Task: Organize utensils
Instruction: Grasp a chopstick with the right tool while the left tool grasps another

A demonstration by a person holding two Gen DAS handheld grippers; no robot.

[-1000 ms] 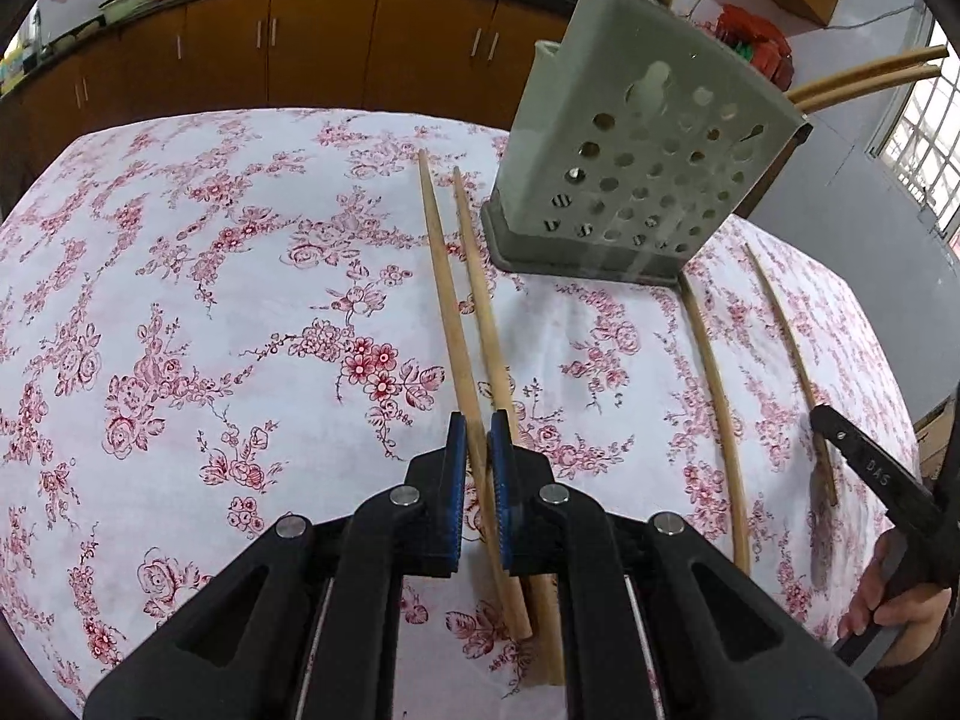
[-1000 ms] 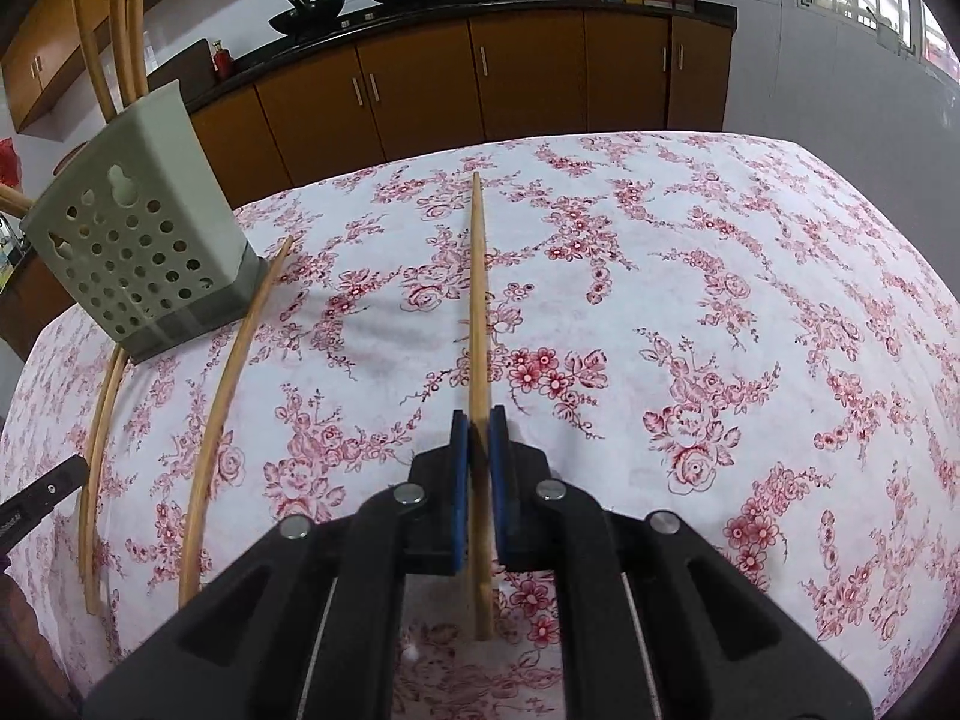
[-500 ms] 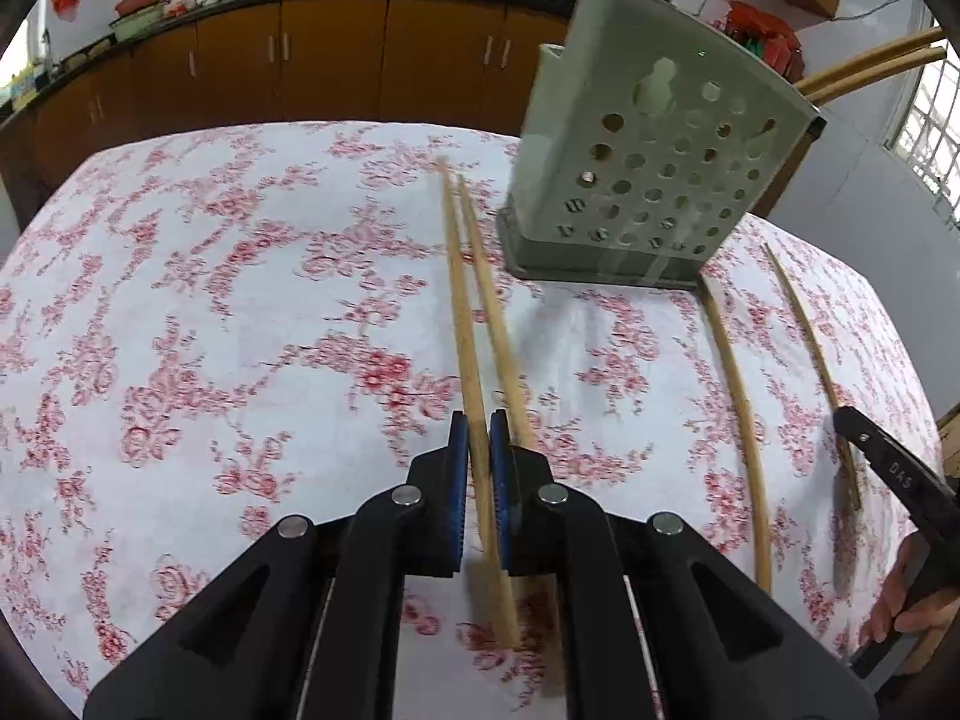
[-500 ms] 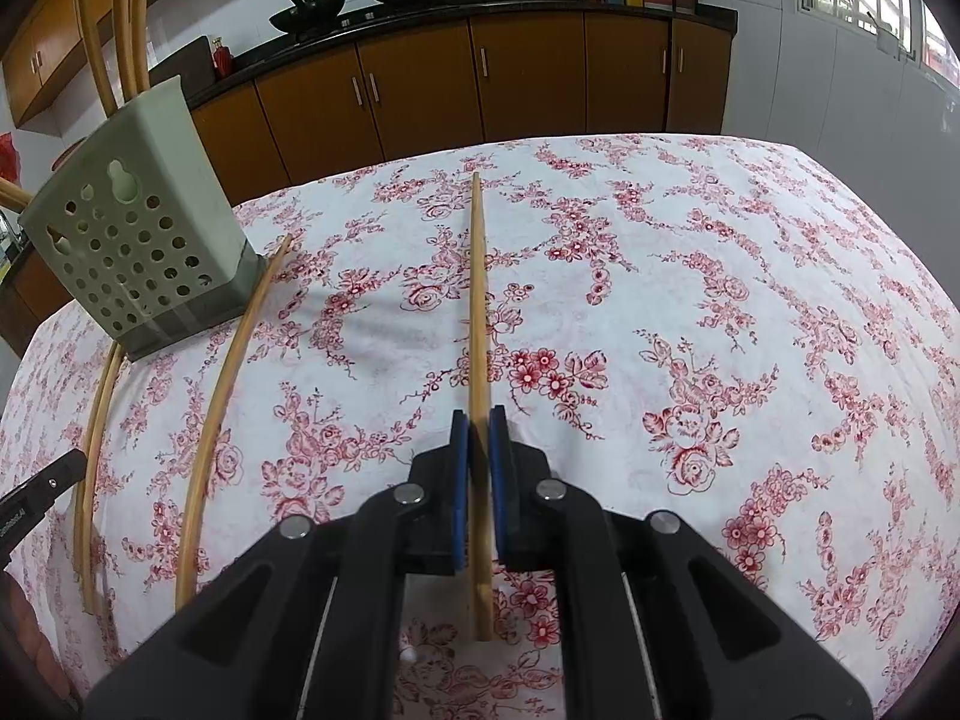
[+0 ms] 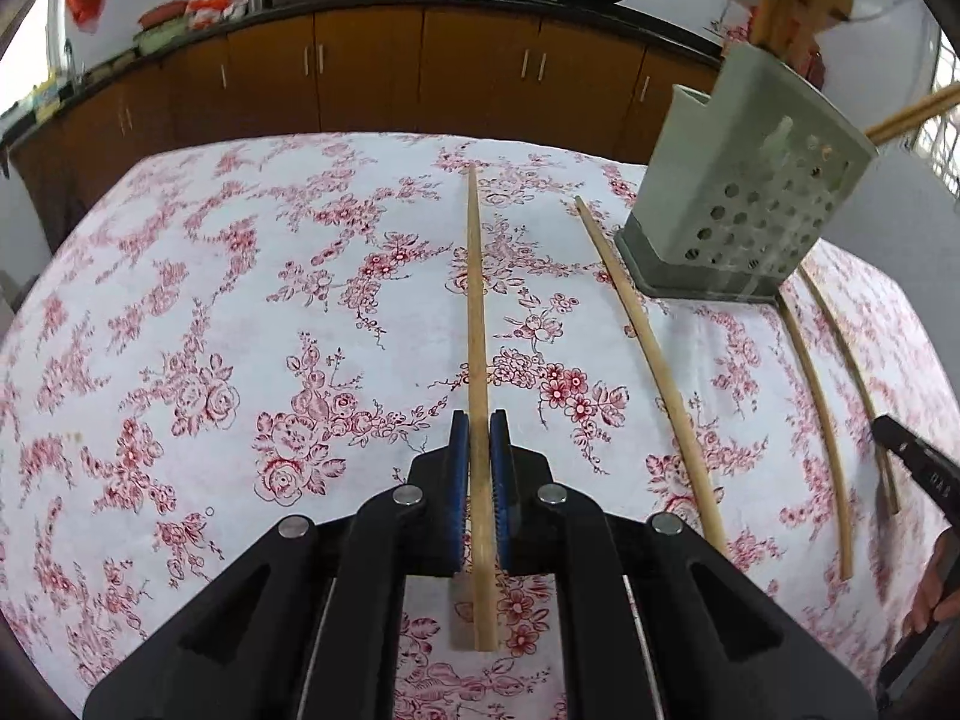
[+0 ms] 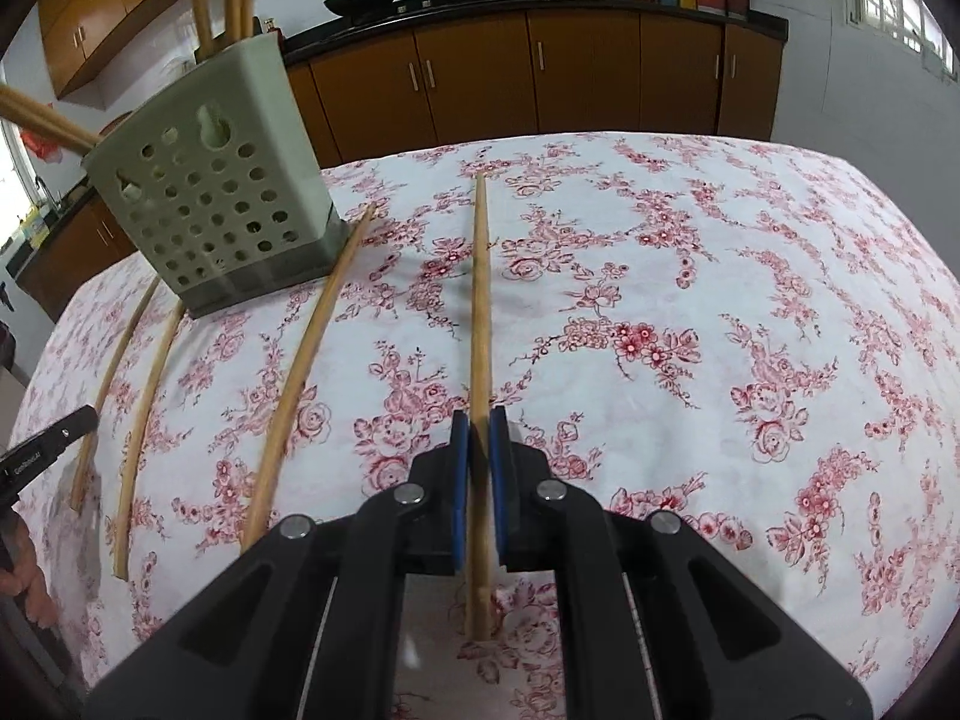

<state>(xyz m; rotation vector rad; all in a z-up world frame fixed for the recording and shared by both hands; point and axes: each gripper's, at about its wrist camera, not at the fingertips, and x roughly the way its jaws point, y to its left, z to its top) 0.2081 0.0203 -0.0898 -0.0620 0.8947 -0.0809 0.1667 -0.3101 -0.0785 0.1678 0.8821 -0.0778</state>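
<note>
Your left tool (image 5: 478,450) clamped on chopstick (image 5: 475,312); right tool (image 6: 478,450) clamped on another chopstick (image 6: 480,300). Perforated holder (image 5: 750,210) stands between, loose chopsticks (image 5: 654,378) beside it. Flowered surface (image 6: 750,300) open rightward to edge.

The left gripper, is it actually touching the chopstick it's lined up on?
Touching. The left wrist view shows the left gripper with both blue pads pressed against the sides of the chopstick, with no gap on either side.
</note>
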